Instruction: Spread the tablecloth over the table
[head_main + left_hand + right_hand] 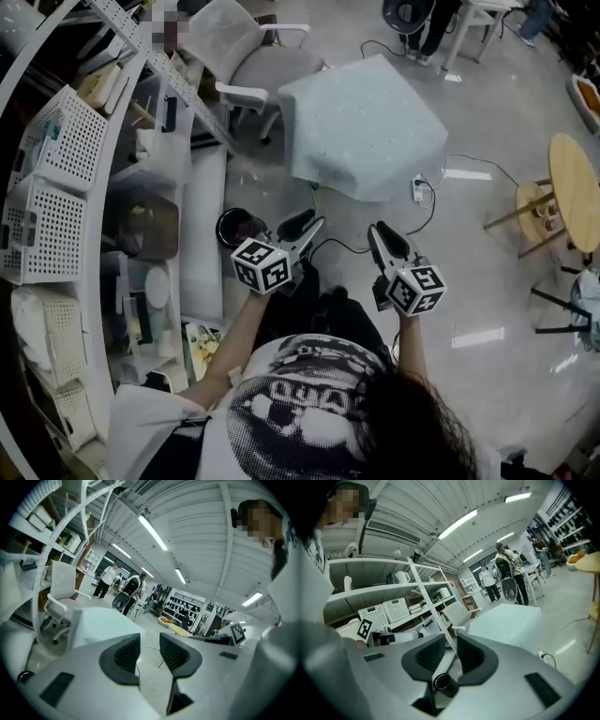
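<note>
The pale tablecloth (366, 122) lies draped over the table (edges hanging down its sides), beside a white chair (248, 56). Well back from it, the left gripper (302, 225) and right gripper (386, 239) hover, jaws apart, nothing between them.

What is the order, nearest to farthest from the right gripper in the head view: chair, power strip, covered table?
1. The power strip, on the floor just ahead of the right gripper.
2. The covered table, beyond the strip, at the centre.
3. The chair, past the table's far left corner.
</note>
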The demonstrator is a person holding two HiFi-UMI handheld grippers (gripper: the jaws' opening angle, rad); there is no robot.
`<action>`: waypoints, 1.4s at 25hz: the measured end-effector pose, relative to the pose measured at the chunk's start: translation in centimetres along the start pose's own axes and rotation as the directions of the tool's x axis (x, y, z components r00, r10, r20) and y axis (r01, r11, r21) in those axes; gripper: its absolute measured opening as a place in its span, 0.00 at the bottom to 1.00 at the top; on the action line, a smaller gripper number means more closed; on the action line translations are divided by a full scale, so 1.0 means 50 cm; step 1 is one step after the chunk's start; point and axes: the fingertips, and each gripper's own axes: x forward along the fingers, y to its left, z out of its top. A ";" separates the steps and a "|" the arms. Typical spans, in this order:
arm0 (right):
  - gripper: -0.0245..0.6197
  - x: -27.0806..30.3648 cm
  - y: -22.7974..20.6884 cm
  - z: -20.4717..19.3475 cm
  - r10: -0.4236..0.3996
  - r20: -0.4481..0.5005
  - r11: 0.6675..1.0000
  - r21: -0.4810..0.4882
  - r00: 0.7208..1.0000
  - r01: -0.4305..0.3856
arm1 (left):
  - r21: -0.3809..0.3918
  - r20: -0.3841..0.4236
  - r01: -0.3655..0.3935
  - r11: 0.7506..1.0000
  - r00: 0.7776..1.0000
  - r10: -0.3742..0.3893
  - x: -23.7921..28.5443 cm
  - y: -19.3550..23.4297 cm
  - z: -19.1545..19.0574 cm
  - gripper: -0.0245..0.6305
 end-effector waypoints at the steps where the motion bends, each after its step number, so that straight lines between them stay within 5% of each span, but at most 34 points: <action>1: 0.14 -0.002 0.007 -0.002 0.009 -0.004 1.000 -0.006 1.000 -0.009 | 0.013 0.005 -0.008 1.000 1.000 0.008 -0.007 -0.006 -0.001 0.22; 14: 0.02 -0.005 0.071 0.007 0.064 -0.012 0.991 -0.116 0.998 -0.065 | 0.117 0.023 -0.046 0.992 0.999 0.043 -0.046 -0.054 0.002 0.08; 35: 0.03 0.042 0.131 0.016 0.108 -0.023 0.976 -0.186 0.994 -0.110 | 0.295 -0.042 -0.009 0.956 0.999 0.022 -0.088 -0.059 -0.001 0.06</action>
